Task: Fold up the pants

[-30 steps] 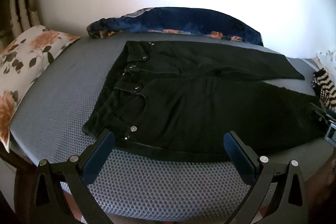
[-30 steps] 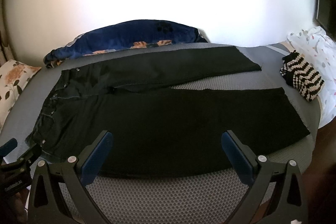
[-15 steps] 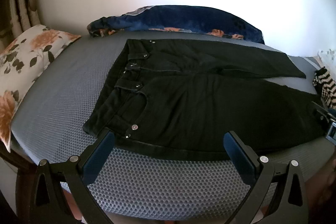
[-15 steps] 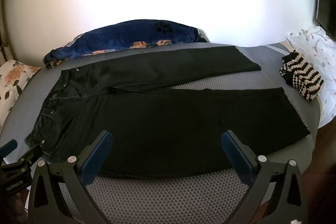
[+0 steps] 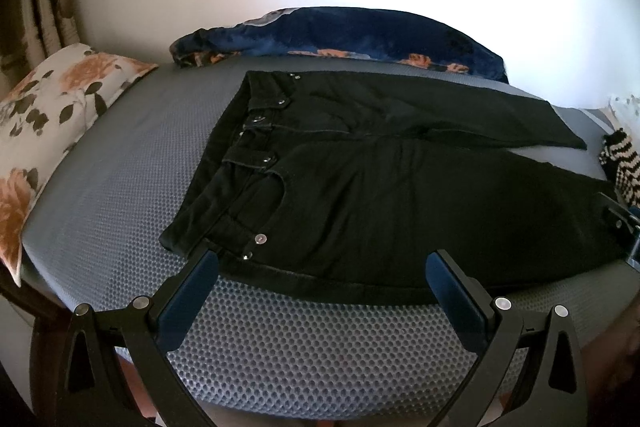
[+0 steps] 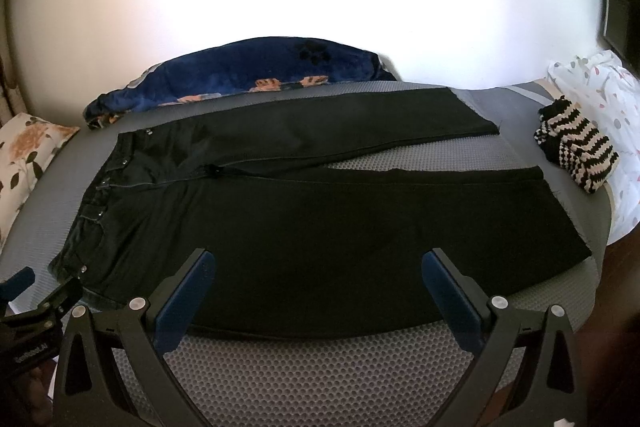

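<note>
**Both grippers wide open at the near edge, pants flat on the bed**

Left gripper (image 5: pixel 322 273) low at the bed's near edge, fingers spread wide with nothing between them, pointing at the waistband end; its left fingertip sits just beside the waistband corner; right gripper (image 6: pixel 318 271) level with it, fingers equally far apart and empty, aimed across the near leg; the pants (image 5: pixel 400 187), black, lie flat and unfolded, waist to the left, legs running right and splayed in a narrow V; under them a grey mesh mattress (image 5: pixel 300 343); a floral pillow (image 5: pixel 52 131) at the left end; a navy blanket (image 6: pixel 248 75) bunched along the far side against a bright white wall; a striped knit (image 6: pixel 576 147) near the leg hems, resting against white patterned fabric (image 6: pixel 604 95).
</note>
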Motion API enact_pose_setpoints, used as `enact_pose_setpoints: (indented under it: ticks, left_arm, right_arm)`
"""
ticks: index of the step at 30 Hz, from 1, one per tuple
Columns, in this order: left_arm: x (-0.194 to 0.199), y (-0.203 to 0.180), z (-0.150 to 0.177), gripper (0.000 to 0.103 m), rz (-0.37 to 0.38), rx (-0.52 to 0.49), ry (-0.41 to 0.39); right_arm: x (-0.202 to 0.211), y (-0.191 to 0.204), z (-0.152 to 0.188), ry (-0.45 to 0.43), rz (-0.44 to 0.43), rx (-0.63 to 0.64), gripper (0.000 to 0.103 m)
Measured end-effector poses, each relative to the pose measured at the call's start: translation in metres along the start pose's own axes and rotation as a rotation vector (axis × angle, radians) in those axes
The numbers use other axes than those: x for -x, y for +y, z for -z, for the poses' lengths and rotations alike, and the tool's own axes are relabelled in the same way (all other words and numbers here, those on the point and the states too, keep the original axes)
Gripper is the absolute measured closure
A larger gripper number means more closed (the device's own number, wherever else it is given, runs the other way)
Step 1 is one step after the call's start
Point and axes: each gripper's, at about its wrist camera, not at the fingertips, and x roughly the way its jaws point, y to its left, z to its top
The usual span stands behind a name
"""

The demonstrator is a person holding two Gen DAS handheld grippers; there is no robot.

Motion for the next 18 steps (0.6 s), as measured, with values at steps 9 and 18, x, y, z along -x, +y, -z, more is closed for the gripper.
enact_pose_setpoints:
  ticks: [9,18]
  left_arm:
    - [0.0005,0.0017,-0.0005,0.000,-0.008,0.002,-0.005]
    - [-0.0001,0.0023,-0.0010,0.000,-0.009,-0.001,-0.007]
  right_arm:
    - [0.0004,-0.0009,0.0000,-0.001,-0.003,-0.003,0.000]
    - [0.0010,-0.0016,-0.0014,-0.002,-0.006,-0.005,0.000]
